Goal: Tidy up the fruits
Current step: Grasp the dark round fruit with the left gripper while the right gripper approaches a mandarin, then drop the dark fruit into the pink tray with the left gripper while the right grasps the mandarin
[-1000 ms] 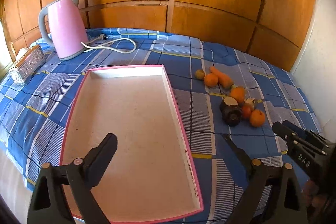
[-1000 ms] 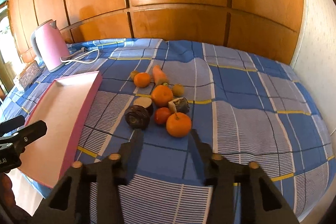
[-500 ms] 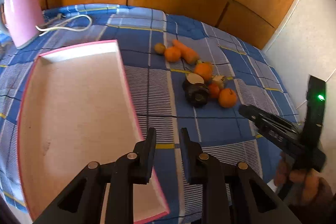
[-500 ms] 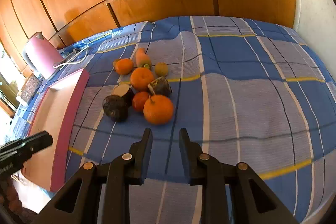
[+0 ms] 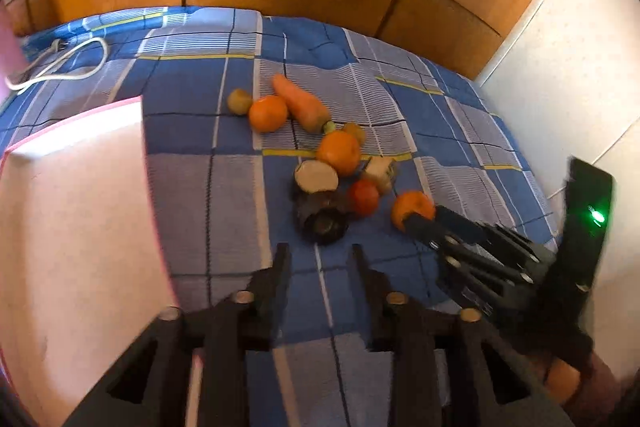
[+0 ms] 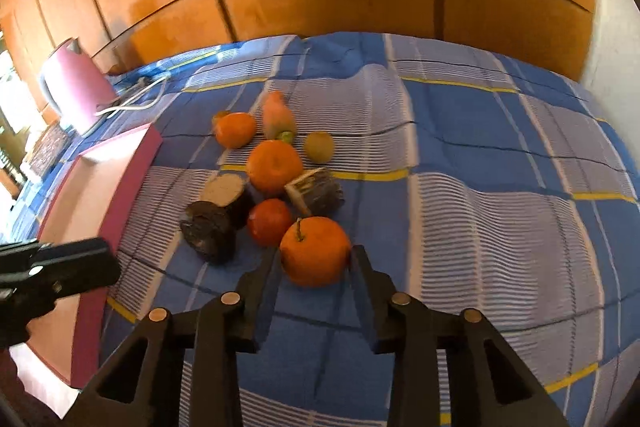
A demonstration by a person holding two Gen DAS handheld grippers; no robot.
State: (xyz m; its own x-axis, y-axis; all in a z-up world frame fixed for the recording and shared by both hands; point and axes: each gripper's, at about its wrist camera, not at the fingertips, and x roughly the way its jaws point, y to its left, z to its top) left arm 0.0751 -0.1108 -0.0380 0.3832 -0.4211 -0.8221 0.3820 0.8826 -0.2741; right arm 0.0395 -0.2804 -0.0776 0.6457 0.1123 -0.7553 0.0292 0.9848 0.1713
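with the right claw (image 6: 314,261) parted astride the near orange (image 6: 315,251), push in to its widest girth, close gently, then carry to the tray (image 6: 132,163); left claw (image 5: 320,267) narrowly open, empty.

Three oranges (image 6: 315,251), one tomato (image 6: 269,221), one carrot (image 6: 277,115), two kiwis (image 6: 319,146), three dark root chunks (image 6: 208,229), one tray (image 6: 120,163), one kettle (image 6: 76,87).

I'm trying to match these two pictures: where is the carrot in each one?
Left wrist view: carrot lies upper middle, at the far end of the fruit pile.
Right wrist view: carrot sits left of center, also at the pile's far end.
Shared landmark: the pink tray.
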